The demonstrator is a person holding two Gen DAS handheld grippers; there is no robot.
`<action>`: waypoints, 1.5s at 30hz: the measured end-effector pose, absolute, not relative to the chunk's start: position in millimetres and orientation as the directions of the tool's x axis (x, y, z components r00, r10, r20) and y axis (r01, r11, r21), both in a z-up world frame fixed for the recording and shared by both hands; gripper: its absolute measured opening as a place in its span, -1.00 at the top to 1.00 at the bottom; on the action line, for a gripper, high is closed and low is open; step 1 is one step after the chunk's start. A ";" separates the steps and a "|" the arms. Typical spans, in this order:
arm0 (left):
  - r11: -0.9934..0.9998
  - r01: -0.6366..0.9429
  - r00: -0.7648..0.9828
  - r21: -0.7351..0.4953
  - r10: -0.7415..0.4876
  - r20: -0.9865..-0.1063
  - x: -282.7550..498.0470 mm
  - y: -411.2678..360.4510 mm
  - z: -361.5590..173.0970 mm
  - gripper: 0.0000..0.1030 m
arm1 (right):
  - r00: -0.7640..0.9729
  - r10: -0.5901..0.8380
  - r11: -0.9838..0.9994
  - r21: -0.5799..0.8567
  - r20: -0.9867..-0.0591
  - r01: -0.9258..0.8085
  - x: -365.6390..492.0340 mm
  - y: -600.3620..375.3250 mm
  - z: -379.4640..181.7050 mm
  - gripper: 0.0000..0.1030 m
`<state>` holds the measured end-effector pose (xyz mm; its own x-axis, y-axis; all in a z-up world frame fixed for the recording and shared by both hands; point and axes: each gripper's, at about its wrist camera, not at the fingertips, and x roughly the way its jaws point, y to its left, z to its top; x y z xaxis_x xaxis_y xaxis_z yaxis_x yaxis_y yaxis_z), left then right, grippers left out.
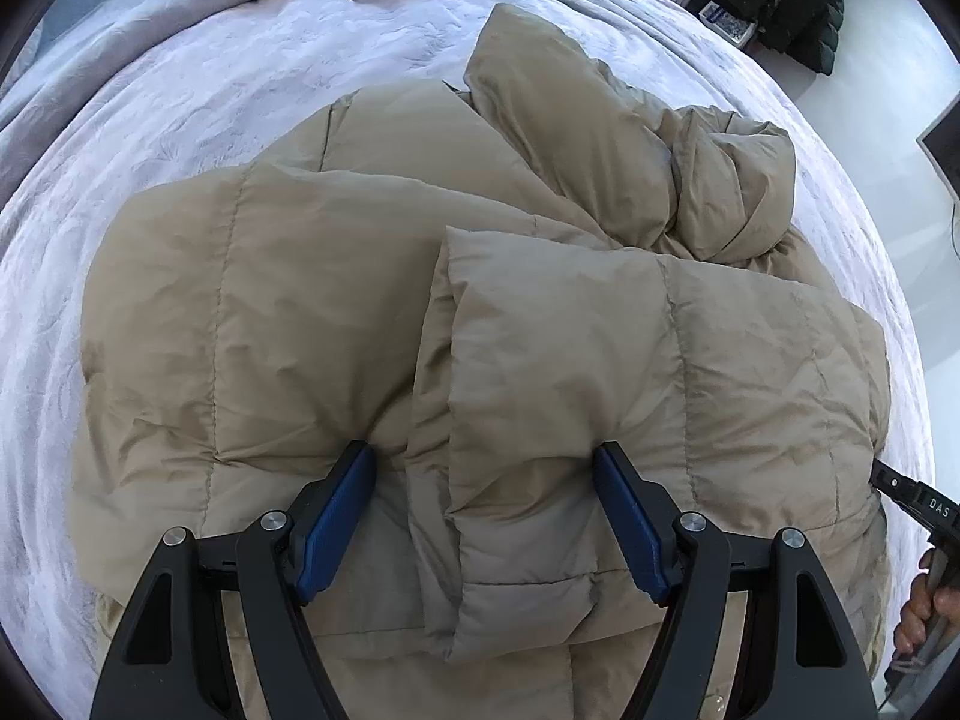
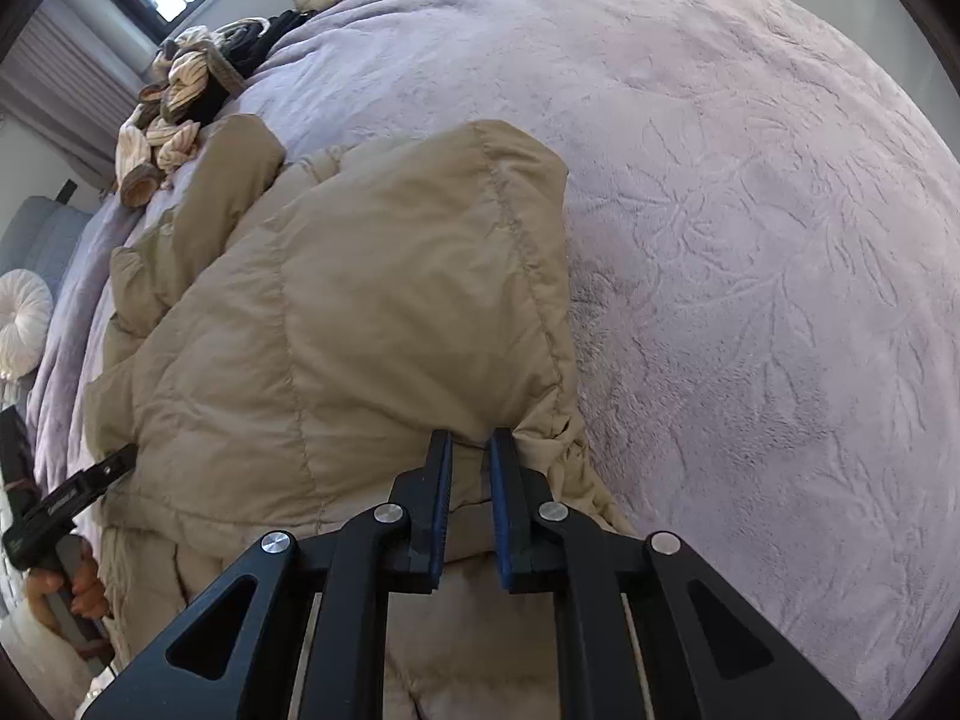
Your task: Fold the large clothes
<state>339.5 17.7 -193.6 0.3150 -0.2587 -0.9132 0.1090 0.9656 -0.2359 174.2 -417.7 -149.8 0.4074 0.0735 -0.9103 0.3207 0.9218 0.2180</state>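
Left claw [image 1: 485, 461] stands wide, its blue pads [image 1: 336, 525] pressed down on either side of a puffy fold of the tan down jacket [image 1: 288, 300], with nothing pinched between them. The right claw [image 2: 470, 445] is narrowed on a gathered bit of the jacket's right edge, fabric bunched between its pads. The jacket lies across the near part of the bed, on a lilac blanket [image 2: 750, 240] with an embossed leaf pattern; one sleeve is folded over the body, and crumpled fabric bunches at the far right in the left wrist view. At the bed's far edge sits a pile of striped cream clothes [image 2: 174, 120], well apart from the jacket
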 end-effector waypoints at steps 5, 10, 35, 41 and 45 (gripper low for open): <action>0.986 0.054 0.372 -0.158 -0.167 -0.913 330.9 24.8 -172.7 -0.47 | 0.400 0.045 0.931 0.183 -0.915 0.315 170.5 -409.9 -131.0 0.76; 0.995 0.027 0.355 -0.100 -0.103 -0.929 324.5 33.5 -168.7 -0.47 | 0.394 0.042 0.928 0.182 -0.918 0.325 156.9 -407.6 -116.3 0.76; 0.999 0.015 0.284 -0.051 -0.053 -0.957 204.2 29.5 -102.1 -1.00 | 0.293 0.183 0.908 0.276 -0.939 0.316 85.0 -385.1 -78.6 -0.26; 0.999 -0.027 0.287 -0.029 -0.020 -0.958 168.9 27.2 -88.6 -1.00 | 0.279 0.224 0.913 0.302 -0.934 0.276 73.1 -382.0 -69.7 -0.54; 0.998 -0.063 0.288 -0.026 -0.007 -0.958 144.9 28.3 -81.5 -1.00 | 0.276 0.238 0.919 0.308 -0.931 0.247 68.1 -380.4 -63.7 -0.60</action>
<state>144.9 28.3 -81.5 0.2878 -0.0071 -0.9577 -0.0629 0.9977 -0.0264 68.1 -380.4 -63.7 0.2763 0.2378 -0.9312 0.2471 0.9188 0.3080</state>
